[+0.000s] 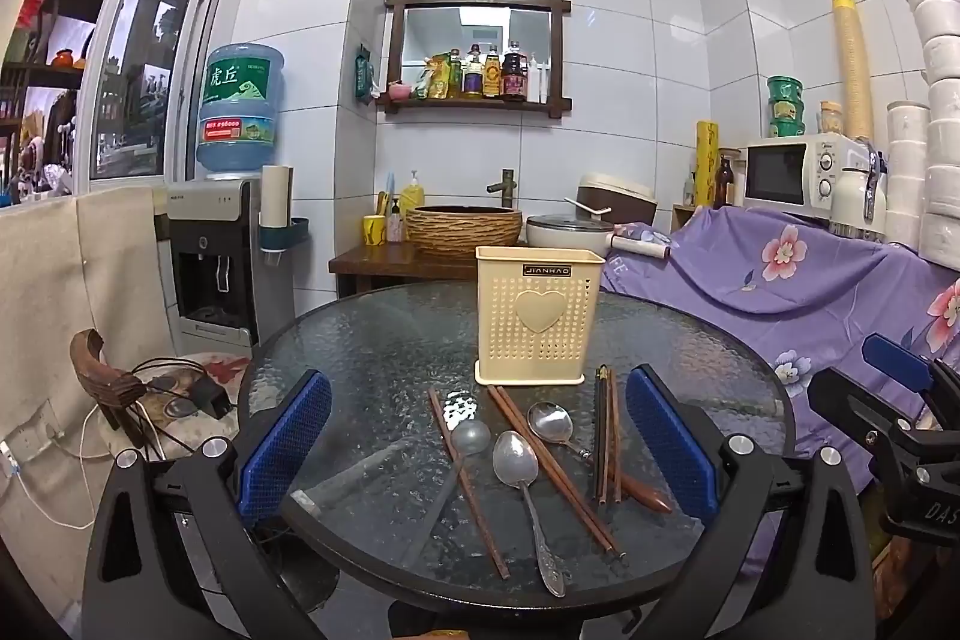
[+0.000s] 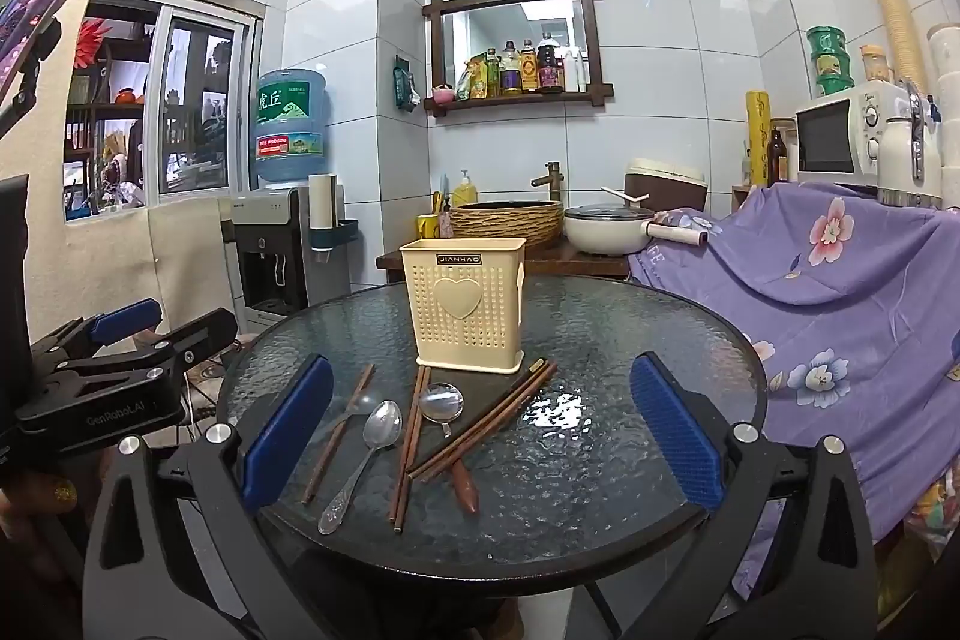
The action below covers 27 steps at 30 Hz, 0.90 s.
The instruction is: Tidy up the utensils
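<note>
Spread, empty jaws of the left gripper [image 1: 477, 451] frame spoons and chopsticks [image 1: 555, 463] lying lengthwise toward the upright "JIANHAO" holder [image 1: 537, 319] at frame centre; right gripper [image 2: 480, 436] likewise spread.

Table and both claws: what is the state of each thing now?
Utensil holder: upright, nothing visible inside.
Spoons: lying flat on glass table.
Chopsticks: lying loose, some crossed.
Left claw: open, holds nothing.
Right claw: open, holds nothing.

Both wrist views face the glass table [image 1: 384, 352] closely, side by side.
</note>
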Tool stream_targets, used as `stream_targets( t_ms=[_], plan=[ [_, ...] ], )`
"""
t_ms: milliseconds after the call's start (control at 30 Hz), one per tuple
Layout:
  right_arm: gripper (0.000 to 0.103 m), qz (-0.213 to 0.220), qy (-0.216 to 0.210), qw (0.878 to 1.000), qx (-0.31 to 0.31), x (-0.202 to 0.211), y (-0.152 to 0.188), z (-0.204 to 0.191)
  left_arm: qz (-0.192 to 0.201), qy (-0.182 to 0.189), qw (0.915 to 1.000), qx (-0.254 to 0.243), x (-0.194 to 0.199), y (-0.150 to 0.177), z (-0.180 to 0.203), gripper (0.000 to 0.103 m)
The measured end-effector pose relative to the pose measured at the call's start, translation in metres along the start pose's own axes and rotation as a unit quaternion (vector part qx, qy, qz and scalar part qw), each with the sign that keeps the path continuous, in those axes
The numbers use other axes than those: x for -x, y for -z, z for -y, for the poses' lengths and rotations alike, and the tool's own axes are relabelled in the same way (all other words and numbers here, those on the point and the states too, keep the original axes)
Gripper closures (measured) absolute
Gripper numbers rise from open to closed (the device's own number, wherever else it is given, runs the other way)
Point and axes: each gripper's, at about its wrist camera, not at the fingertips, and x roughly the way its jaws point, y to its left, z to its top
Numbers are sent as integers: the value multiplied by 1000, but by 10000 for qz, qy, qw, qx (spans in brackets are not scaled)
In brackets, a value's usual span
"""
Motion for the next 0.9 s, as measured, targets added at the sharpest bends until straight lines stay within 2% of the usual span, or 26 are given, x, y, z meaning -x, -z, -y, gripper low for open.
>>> stream_targets(
  t_ms=[900],
  plan=[
    [5, -24, -1, 10000, -23, -2, 5, 1, -51, -6, 10000, -14, -5, 7, -2, 6]
  ],
)
